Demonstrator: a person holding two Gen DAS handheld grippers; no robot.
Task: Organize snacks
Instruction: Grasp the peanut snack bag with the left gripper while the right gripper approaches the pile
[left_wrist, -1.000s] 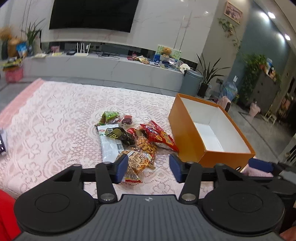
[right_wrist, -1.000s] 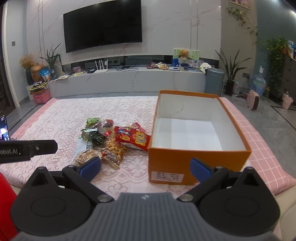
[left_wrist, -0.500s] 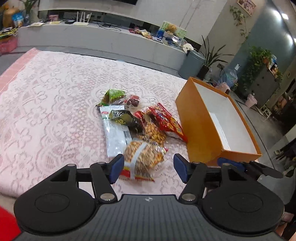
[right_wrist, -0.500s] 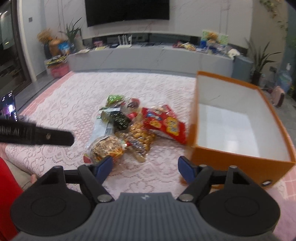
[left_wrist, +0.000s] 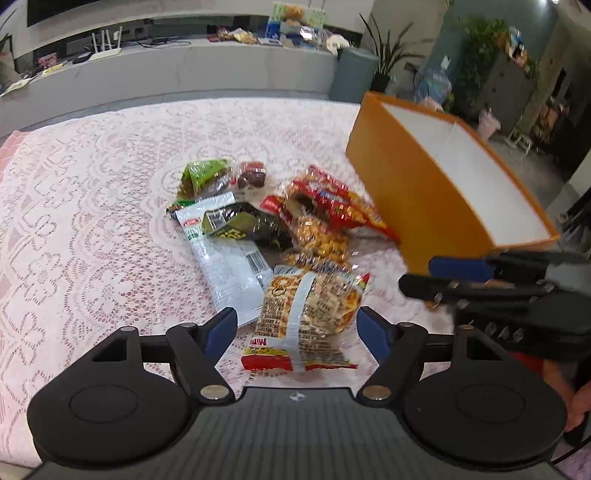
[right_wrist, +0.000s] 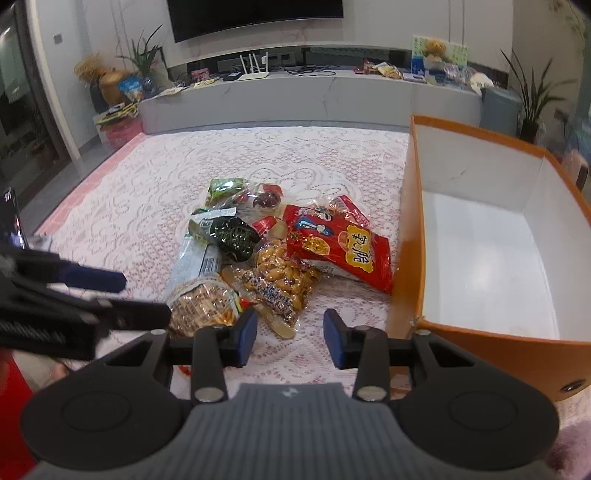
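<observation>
A pile of snack packets lies on the lace cloth (left_wrist: 92, 221) beside an empty orange box (left_wrist: 417, 195), which also shows in the right wrist view (right_wrist: 480, 236). My left gripper (left_wrist: 297, 328) is open, its pads either side of a round cracker packet (left_wrist: 310, 314). My right gripper (right_wrist: 290, 341) is open just short of a peanut packet (right_wrist: 284, 273). A red packet (right_wrist: 340, 247), a black packet (right_wrist: 232, 232), a white packet (left_wrist: 225, 266) and a green packet (left_wrist: 203, 173) lie behind.
A long grey TV bench (right_wrist: 314, 96) runs along the far wall under a TV. A grey bin (left_wrist: 352, 75) and potted plants stand beyond the box. The right gripper shows in the left wrist view (left_wrist: 480, 280); the left shows in the right wrist view (right_wrist: 74, 295).
Both grippers have moved forward and down toward the snack pile. The left gripper's pads now flank the cracker packet. The right gripper's jaws have narrowed and sit before the peanut packet.
</observation>
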